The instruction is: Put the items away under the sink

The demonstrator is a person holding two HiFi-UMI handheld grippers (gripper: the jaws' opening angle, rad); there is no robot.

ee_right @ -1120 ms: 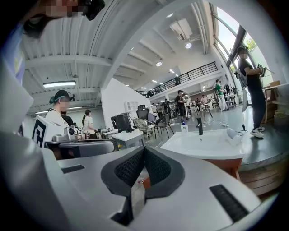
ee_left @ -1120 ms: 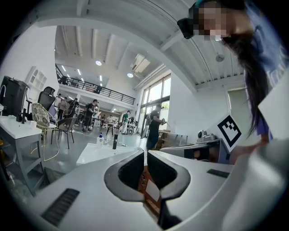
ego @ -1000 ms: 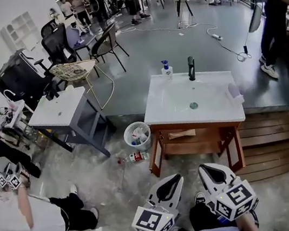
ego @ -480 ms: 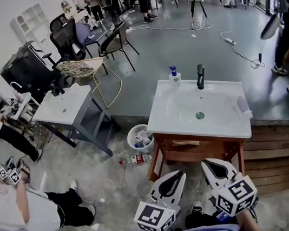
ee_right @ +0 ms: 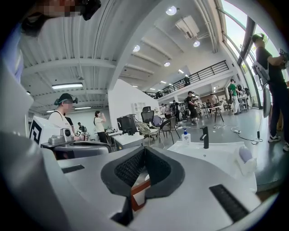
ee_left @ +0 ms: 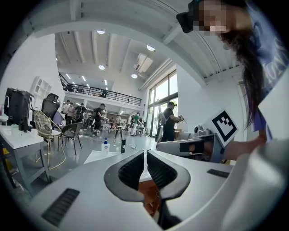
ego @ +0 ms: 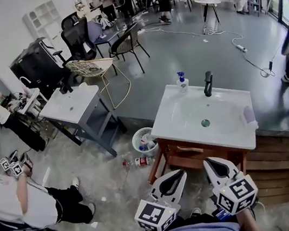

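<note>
A white sink [ego: 179,125] sits on a wooden cabinet [ego: 187,157] ahead of me. On its back rim stand a soap bottle with a blue pump [ego: 183,82] and a black faucet [ego: 208,83]. A pale rolled item [ego: 248,115] lies on the right rim. My left gripper [ego: 179,174] and right gripper [ego: 208,161] are held low in front of the cabinet, both shut and empty. In the right gripper view the sink [ee_right: 216,155], soap bottle [ee_right: 186,136] and faucet [ee_right: 205,136] lie beyond the shut jaws. The left gripper view shows the soap bottle [ee_left: 105,146] far off.
A white mesh wastebasket [ego: 144,141] stands left of the cabinet, with a plastic bottle [ego: 136,163] lying on the floor beside it. A second sink on a grey stand [ego: 71,105] is further left. A person [ego: 16,199] sits on the floor at left. Wooden decking [ego: 284,165] runs right.
The view has shifted: the sink now sits lower and further right in the head view, closer above the grippers. Both grippers stay shut and keep their place.
</note>
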